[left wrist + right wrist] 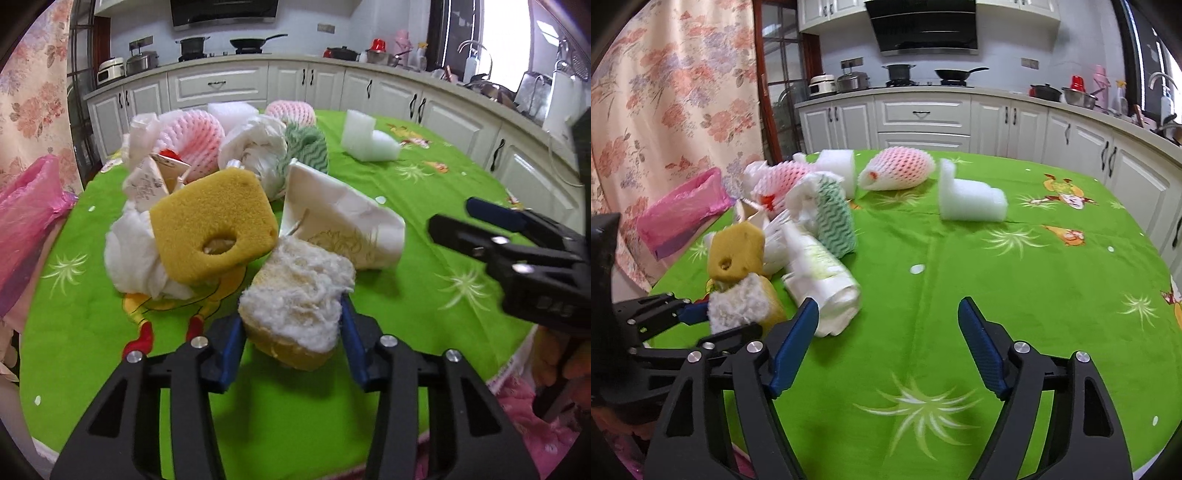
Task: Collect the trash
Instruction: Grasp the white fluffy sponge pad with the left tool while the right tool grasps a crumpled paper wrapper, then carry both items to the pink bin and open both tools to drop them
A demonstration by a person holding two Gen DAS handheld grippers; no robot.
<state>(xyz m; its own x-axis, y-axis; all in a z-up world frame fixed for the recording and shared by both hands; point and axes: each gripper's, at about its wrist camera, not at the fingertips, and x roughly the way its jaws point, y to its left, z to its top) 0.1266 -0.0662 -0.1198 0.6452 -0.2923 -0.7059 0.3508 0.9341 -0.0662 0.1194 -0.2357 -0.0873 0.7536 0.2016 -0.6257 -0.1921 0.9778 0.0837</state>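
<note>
A: Yellow sponge (295, 306), fluffy side up, is clamped between the left gripper (291, 347) fingers, just above the bench (424, 295).
B: Right gripper (888, 347) gapes, empty. Keep the squeeze; carry toward the pink bag (683, 210).

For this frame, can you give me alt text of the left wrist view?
The left claw grips a torn yellow sponge with white fluff above a green tablecloth. Behind it lies a trash pile: a yellow sponge with a hole, crumpled paper and pink foam nets. The open right claw shows at right.
</note>
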